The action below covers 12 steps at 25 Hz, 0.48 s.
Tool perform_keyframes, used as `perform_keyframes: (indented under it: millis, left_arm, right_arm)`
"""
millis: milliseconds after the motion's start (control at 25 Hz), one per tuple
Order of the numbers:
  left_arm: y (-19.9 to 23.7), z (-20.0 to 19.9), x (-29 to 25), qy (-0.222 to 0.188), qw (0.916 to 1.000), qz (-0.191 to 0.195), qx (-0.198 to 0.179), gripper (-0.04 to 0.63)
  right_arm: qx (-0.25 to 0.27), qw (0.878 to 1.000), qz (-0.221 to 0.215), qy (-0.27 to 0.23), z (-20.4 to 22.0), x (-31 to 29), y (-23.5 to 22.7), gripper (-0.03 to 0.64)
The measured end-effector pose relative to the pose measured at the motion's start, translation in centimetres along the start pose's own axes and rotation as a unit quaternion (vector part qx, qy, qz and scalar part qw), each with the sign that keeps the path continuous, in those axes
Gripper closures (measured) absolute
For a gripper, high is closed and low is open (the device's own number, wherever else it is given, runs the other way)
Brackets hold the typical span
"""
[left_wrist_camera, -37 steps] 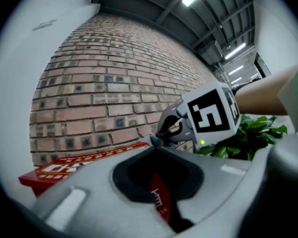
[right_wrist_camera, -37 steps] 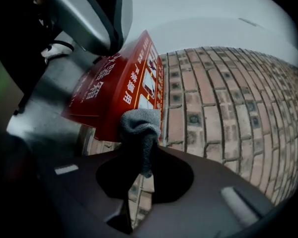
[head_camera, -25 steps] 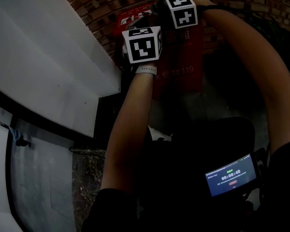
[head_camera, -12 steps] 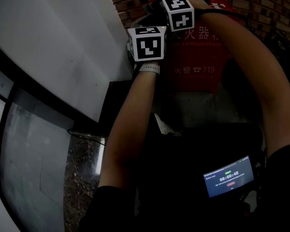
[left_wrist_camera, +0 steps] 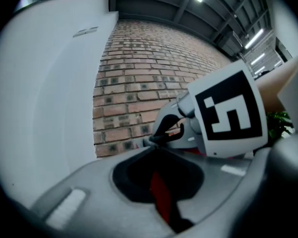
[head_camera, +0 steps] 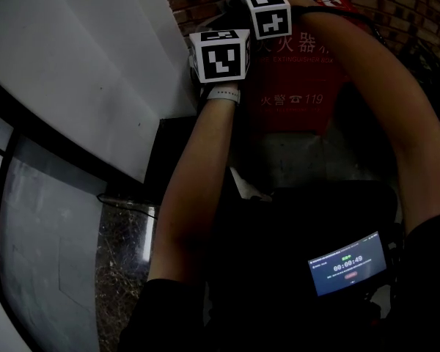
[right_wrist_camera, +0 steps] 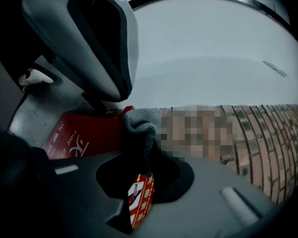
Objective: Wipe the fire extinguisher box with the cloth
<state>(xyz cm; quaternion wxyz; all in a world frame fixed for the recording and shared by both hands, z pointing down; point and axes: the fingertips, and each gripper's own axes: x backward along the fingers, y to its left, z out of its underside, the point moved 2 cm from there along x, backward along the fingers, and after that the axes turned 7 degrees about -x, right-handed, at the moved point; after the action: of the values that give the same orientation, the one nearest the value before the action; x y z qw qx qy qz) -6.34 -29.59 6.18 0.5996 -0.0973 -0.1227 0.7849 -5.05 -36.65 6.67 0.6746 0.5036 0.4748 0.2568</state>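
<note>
Right gripper point(right_wrist_camera: 139, 151): fingers pinched on grey cloth point(right_wrist_camera: 139, 125). Cloth is fuzzy and bunched into a lump above the tips. Left gripper point(left_wrist_camera: 153, 145): fingers closed together, nothing between them; red sliver shows through the dark hollow behind the tips. Fire extinguisher box point(head_camera: 301, 86): red, flat front, white lettering, upright against rough brick wall point(left_wrist_camera: 134, 78), near smooth white panel point(head_camera: 81, 72). Both grippers raised at box's upper left, right one higher. Cloth near box top corner; contact unclear.
</note>
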Motion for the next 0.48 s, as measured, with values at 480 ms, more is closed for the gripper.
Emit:
perform_keyframes:
  millis: [480]
  left_arm:
    - [-5.5, -3.1, -2.0, -0.018, 0.9997, 0.016, -0.005, 0.592]
  right_arm:
    - [-0.025, 0.999, 0.011, 0.041, 7.1, 3.4, 0.4, 0.575]
